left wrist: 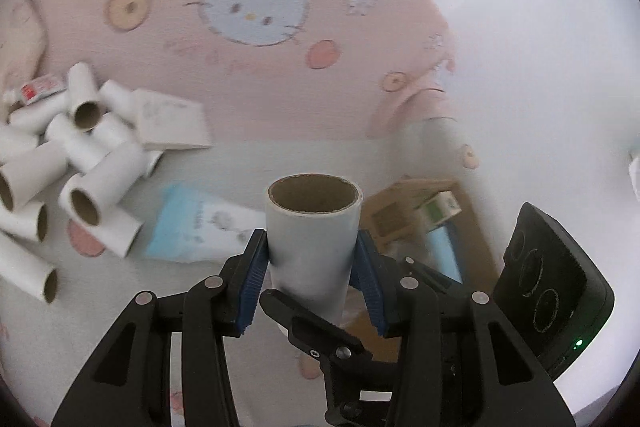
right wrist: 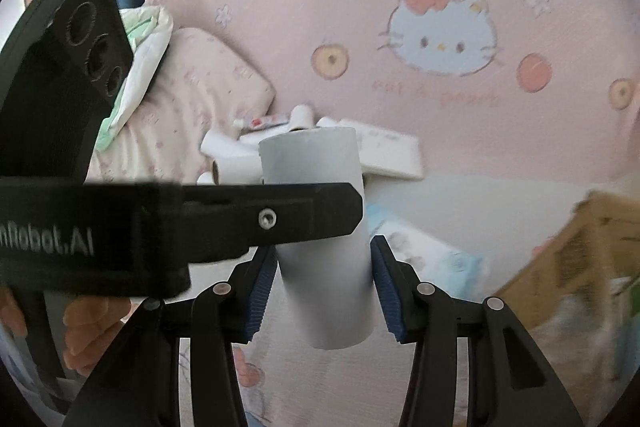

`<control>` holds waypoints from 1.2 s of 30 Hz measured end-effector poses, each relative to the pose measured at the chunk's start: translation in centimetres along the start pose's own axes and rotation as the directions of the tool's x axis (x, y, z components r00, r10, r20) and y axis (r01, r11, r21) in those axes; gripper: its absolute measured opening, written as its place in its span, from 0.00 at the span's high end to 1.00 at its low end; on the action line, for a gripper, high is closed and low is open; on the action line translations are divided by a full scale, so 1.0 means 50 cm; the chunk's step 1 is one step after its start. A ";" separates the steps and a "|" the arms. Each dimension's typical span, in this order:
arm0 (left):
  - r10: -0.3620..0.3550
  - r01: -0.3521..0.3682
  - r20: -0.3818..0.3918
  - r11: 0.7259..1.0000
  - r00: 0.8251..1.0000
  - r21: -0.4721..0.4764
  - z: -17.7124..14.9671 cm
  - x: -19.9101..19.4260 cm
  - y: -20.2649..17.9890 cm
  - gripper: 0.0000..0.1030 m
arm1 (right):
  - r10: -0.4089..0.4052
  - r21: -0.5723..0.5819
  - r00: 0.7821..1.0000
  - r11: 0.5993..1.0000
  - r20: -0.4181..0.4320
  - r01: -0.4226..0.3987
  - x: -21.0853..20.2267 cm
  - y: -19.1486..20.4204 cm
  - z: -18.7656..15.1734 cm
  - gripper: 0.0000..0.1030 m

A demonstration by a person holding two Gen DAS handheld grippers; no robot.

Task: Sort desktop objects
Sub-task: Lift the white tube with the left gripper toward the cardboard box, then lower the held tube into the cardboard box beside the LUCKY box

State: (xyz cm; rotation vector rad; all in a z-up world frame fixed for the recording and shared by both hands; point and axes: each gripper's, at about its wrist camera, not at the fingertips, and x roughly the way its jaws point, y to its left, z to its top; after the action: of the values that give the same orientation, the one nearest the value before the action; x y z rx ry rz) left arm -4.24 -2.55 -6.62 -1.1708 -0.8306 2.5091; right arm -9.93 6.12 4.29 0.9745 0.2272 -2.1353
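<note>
Pinching one tube (left wrist: pixel 312 227) from both sides: left gripper (left wrist: pixel 312 259) pads pressed on its flanks, open mouth facing up at frame centre. In the right wrist view, right gripper (right wrist: pixel 324 267) pads also against the tube, though the left pad's contact is half hidden by the other gripper's black finger crossing mid-frame.

Free room above and right of the tube in the left view: pale, washed-out bedding. Crowded at left by a pile (left wrist: pixel 80 187) of like tubes and a white box (left wrist: pixel 172 123); blue packet (left wrist: pixel 192 227) just behind the fingers; carton (left wrist: pixel 420 219) at right, blurred. Pink cushion (left wrist: pixel 240 67) closing off the back. A hand (right wrist: pixel 88 323) cut off at lower left of the right view.
</note>
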 end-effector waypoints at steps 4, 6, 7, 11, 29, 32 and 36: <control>-0.035 0.036 -0.011 0.997 0.999 0.068 0.013 0.007 -0.063 0.54 | -0.046 0.016 0.999 0.999 0.016 0.046 -0.045 -0.022 0.010 0.56; -0.053 0.053 -0.003 0.993 0.999 0.106 0.020 0.006 -0.097 0.54 | -0.066 0.036 0.997 0.997 0.025 0.065 -0.073 -0.033 0.019 0.56; -0.062 0.061 0.003 0.990 0.998 0.130 0.025 0.005 -0.117 0.54 | -0.075 0.049 0.997 0.996 0.033 0.074 -0.092 -0.041 0.025 0.56; -0.100 0.094 0.020 0.974 0.995 0.206 0.045 0.009 -0.186 0.54 | -0.114 0.087 0.992 0.990 0.060 0.109 -0.148 -0.072 0.052 0.56; -0.132 0.171 -0.165 0.953 0.977 0.249 0.100 0.143 -0.336 0.54 | -0.228 0.102 0.974 0.969 0.019 0.225 -0.225 -0.220 0.060 0.56; -0.119 0.171 -0.204 0.950 0.972 0.260 0.105 0.171 -0.353 0.54 | -0.214 0.125 0.977 0.969 0.003 0.212 -0.235 -0.248 0.046 0.56; -0.075 0.144 -0.231 0.943 0.970 0.300 0.098 0.205 -0.374 0.54 | -0.197 0.156 0.980 0.969 0.007 0.194 -0.247 -0.283 0.028 0.53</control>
State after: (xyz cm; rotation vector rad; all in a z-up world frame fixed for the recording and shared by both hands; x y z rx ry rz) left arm -14.84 15.18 0.61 -1.2198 -0.4079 2.2637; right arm -15.56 22.36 11.98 1.0533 0.1536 -2.3715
